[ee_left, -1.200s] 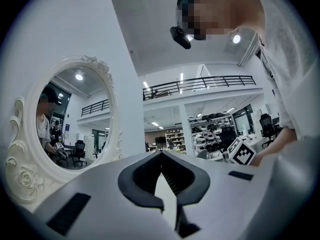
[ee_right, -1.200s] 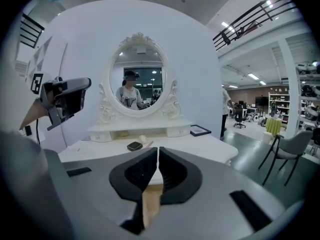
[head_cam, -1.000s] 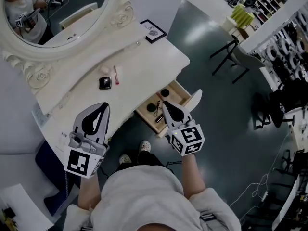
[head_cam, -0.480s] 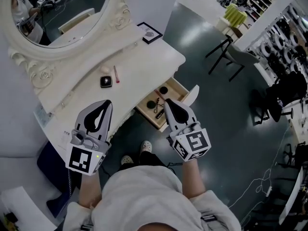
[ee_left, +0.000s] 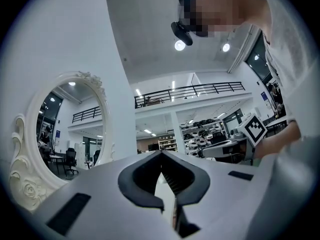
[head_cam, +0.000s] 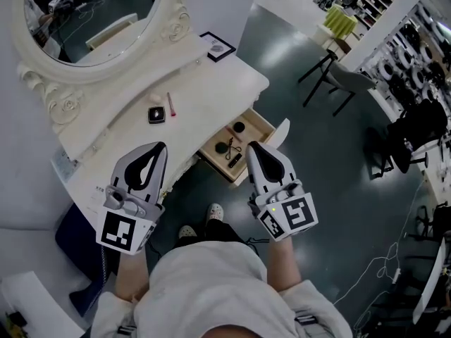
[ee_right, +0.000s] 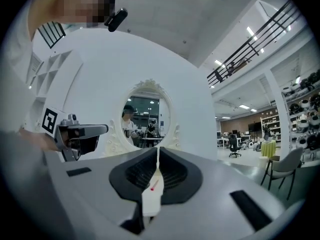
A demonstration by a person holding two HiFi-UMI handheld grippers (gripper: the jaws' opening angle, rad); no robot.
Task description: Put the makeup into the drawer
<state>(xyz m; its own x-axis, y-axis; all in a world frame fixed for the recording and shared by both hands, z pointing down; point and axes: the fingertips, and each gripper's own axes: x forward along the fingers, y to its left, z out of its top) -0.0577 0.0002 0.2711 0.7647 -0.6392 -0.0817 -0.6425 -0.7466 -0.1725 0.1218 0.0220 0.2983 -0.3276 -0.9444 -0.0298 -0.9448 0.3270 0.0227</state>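
Observation:
The white dressing table (head_cam: 211, 83) carries a black compact (head_cam: 156, 114) and a pink lipstick (head_cam: 170, 104) near the mirror's base. Its drawer (head_cam: 264, 129) stands pulled out at the front, with a few small dark makeup items (head_cam: 227, 148) inside. My left gripper (head_cam: 161, 146) is shut and empty, hovering over the table's front edge, well short of the compact. My right gripper (head_cam: 251, 146) is shut on nothing, just right of the drawer's front. In the left gripper view the left gripper (ee_left: 161, 154) points up at the room. In the right gripper view the right gripper (ee_right: 157, 149) faces the mirror.
A big oval mirror (head_cam: 91, 20) in an ornate white frame stands at the table's back. A small framed picture (head_cam: 217, 46) rests at the far corner. A chair (head_cam: 345, 79) is on the dark floor to the right. My slippered feet (head_cam: 211, 213) are below the drawer.
Both grippers have drawn back toward my body, and the right one has left the drawer. Compact, lipstick and drawer contents have not moved.

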